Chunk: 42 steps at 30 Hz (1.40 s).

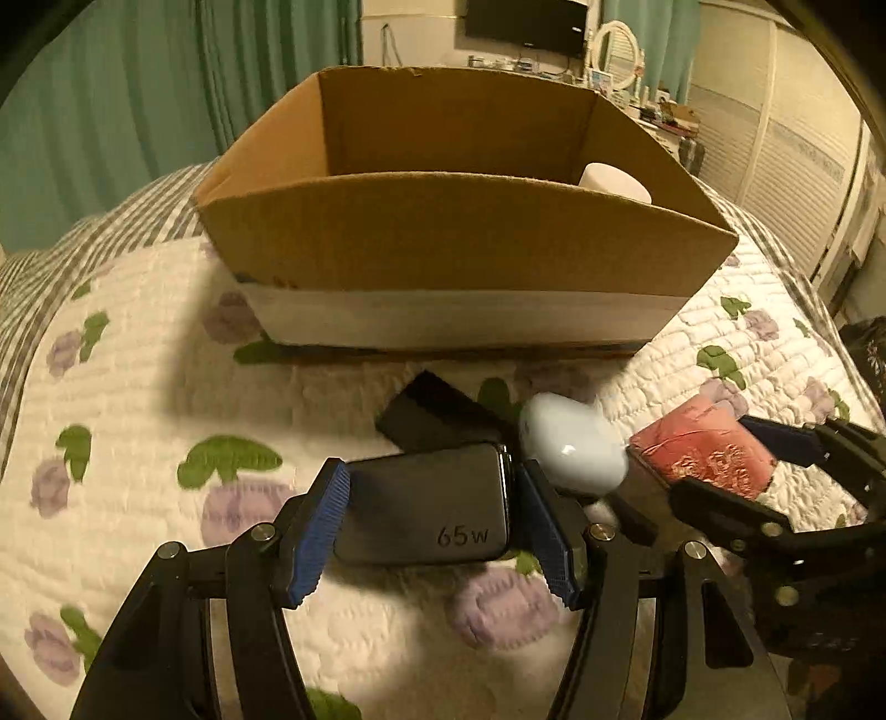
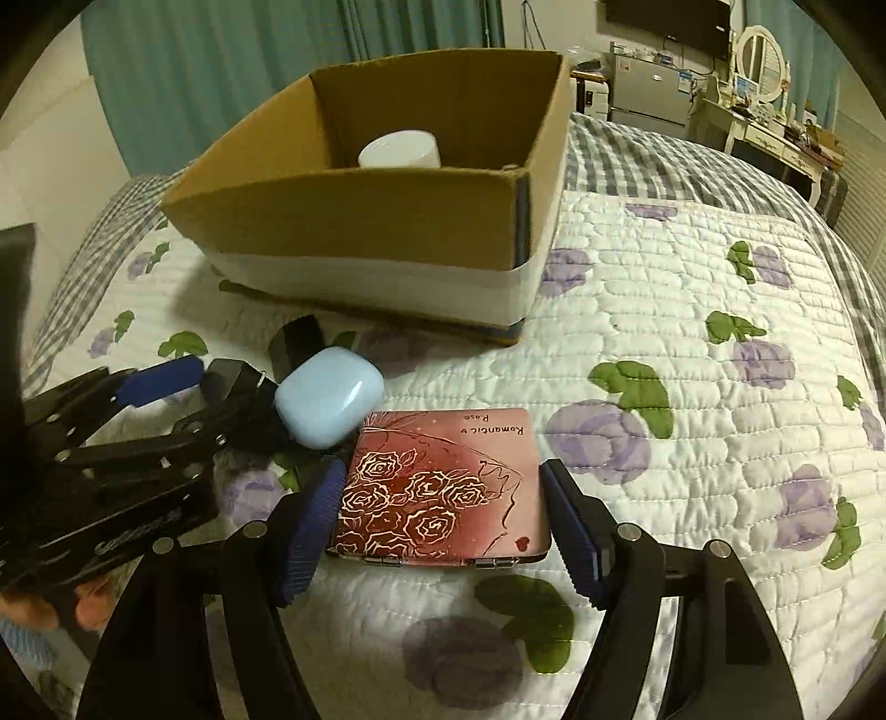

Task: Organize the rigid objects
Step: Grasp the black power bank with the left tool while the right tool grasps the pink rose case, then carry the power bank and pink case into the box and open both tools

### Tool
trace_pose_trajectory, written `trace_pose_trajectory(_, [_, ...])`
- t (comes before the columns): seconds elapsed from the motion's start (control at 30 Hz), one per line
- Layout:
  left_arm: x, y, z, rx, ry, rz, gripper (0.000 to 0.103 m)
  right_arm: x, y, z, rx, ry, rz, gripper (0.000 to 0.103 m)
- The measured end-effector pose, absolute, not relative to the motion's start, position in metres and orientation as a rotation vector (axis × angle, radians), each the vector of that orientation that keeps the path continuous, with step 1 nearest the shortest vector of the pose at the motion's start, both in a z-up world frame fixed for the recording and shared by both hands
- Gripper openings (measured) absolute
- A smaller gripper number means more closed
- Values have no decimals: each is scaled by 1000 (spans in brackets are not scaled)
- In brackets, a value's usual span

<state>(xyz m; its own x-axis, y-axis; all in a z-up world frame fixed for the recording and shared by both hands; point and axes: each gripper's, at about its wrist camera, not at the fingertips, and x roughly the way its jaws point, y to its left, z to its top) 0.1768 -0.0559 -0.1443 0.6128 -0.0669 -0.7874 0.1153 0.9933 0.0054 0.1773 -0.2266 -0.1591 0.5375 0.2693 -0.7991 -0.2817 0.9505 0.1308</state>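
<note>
My left gripper (image 1: 429, 518) is shut on a black 65W charger (image 1: 423, 512), its blue pads pressed on both sides, just above the quilt. My right gripper (image 2: 443, 523) is closed around a red rose-pattern tin (image 2: 443, 487) that lies flat on the quilt; the pads touch its sides. The tin also shows in the left wrist view (image 1: 703, 448). A pale blue earbud case (image 2: 329, 396) lies between the grippers; it also shows in the left wrist view (image 1: 570, 448). A black block (image 1: 432, 412) lies behind the charger. The cardboard box (image 1: 465, 232) stands beyond, holding a white cylinder (image 2: 400, 149).
The flowered quilt (image 2: 692, 387) covers the bed. Green curtains (image 1: 138, 83) hang behind on the left. A dresser with a mirror (image 2: 764, 50) and a grey cabinet (image 2: 648, 91) stand at the far right.
</note>
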Motion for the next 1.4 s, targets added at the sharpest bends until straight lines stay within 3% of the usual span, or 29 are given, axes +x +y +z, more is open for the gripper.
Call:
trace_pose_trajectory(0.27, [188,-43,-151,0,934,-129,76,179,-228,-154,-29,936,317,71])
trace_pose_trajectory(0.33, [202,-37,-164,-78,1020,-139,77,178,-227,-155,-37,942,315,71])
trace_pose_trajectory(0.47, [207,-26,-167,-202,1015,-123,73,177,-227,-155,-39,942,323,71])
trace_pose_trajectory(0.77, [174,-49,-154,3,977,-156,68,173,-228,-147,-30,914,333,71])
trace_pose_trajectory(1.4, [153,2,-10,-8,759,-140,68,162,-177,-1,-77,669,275,71])
